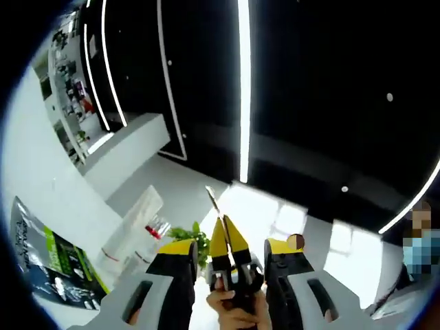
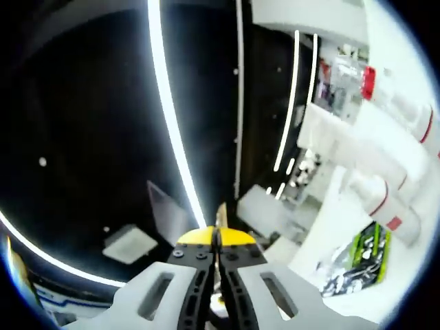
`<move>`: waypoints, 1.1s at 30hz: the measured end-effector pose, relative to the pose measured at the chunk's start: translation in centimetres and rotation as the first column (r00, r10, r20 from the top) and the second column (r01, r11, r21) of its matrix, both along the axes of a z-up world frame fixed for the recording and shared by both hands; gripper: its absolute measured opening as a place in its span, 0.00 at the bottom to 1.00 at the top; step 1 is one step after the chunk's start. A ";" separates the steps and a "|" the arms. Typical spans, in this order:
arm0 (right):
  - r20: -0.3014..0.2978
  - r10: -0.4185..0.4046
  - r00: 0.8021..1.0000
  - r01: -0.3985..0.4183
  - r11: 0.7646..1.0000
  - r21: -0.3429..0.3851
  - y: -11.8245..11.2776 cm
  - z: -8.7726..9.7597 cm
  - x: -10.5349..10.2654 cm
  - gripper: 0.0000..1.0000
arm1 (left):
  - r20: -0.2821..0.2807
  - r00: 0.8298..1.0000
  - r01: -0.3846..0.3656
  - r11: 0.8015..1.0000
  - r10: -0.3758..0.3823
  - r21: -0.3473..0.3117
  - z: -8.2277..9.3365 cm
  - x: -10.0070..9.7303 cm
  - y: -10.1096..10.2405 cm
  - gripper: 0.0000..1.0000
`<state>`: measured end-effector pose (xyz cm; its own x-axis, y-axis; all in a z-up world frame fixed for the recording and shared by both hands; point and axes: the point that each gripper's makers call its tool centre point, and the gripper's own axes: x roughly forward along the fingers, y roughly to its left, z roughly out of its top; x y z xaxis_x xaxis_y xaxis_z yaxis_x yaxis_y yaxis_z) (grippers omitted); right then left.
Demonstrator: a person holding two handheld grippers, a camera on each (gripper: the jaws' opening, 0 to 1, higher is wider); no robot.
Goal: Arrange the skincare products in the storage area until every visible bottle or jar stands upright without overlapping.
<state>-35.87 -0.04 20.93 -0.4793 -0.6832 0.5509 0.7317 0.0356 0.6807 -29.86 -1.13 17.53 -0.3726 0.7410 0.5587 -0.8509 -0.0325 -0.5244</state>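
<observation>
My left gripper (image 1: 230, 249) is open, its two yellow-tipped jaws wide apart at the bottom of the left gripper view. Between them a hand (image 1: 234, 313) holds up my right gripper (image 1: 227, 237), whose jaws are pressed together. In the right gripper view my right gripper (image 2: 216, 237) is shut, with a thin pale sliver sticking out past its tips. White bottles with red trim (image 1: 130, 230) lie to the left of the left jaw. Two similar white bottles (image 2: 381, 196) sit at the right of the right gripper view, beside a green and black sachet (image 2: 357, 258).
Another green and black sachet (image 1: 55, 265) lies on the white surface at lower left, and a small green plant (image 1: 189, 237) is near the left jaw. A white shelf with products (image 1: 69, 89) stands at upper left. A person (image 1: 419, 247) is at the right edge.
</observation>
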 end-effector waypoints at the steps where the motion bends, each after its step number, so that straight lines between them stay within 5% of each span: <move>1: -0.007 0.009 1.000 -0.009 1.000 0.011 -0.4 -0.2 0.2 0.00 | -0.017 1.000 -0.009 1.000 0.008 -0.017 -0.1 0.2 0.1 0.32; 7: -0.029 0.029 0.999 -0.028 0.998 0.052 -1.5 -0.7 1.1 0.00 | -0.016 1.000 -0.021 1.000 0.021 0.012 -0.3 -0.5 -1.1 0.03; 9: -0.036 0.039 0.999 -0.037 0.997 0.061 -1.8 -0.8 1.5 0.00 | 0.011 1.000 -0.014 1.000 0.014 -0.001 -0.4 -0.6 -1.4 0.01; 13: -0.038 0.033 0.999 -0.030 0.996 0.087 -1.9 -1.2 1.5 0.00 | 0.020 1.000 -0.011 0.999 0.012 -0.030 -0.5 -0.6 -1.8 0.00; 17: -0.082 0.037 0.996 -0.024 0.988 0.156 -2.2 -1.7 1.8 0.01 | 0.134 0.986 0.100 0.995 -0.099 -0.005 -1.0 -0.4 -2.0 0.00; 19: -0.109 0.033 0.994 -0.010 0.978 0.209 -2.2 -1.8 2.1 0.03 | 0.133 0.985 0.117 0.993 -0.113 -0.021 -0.9 -0.3 -2.3 0.00; 22: -0.173 0.010 0.985 0.030 0.973 0.227 -1.7 -0.8 2.2 0.11 | 0.139 0.981 0.142 0.988 -0.133 -0.056 -0.8 0.1 -3.0 0.00; 27: -0.190 0.044 0.981 0.009 0.963 0.270 -1.8 -0.5 2.8 0.28 | 0.157 0.977 0.154 0.986 -0.142 -0.064 -0.5 0.3 -4.3 0.00; 29: -0.201 0.056 0.978 0.006 0.956 0.294 -2.1 -0.8 3.1 0.26 | 0.174 0.969 0.195 0.976 -0.176 -0.100 -0.7 0.8 -4.2 0.00; 32: -0.200 0.083 0.976 -0.017 0.951 0.310 -2.5 -1.2 3.5 0.25 | 0.133 0.979 0.182 0.951 -0.152 -0.249 -1.6 1.5 -3.1 0.00; 33: -0.198 0.094 0.976 -0.028 0.950 0.311 -2.7 -1.2 3.7 0.24 | 0.128 0.979 0.187 0.949 -0.158 -0.255 -1.6 1.7 -2.8 0.00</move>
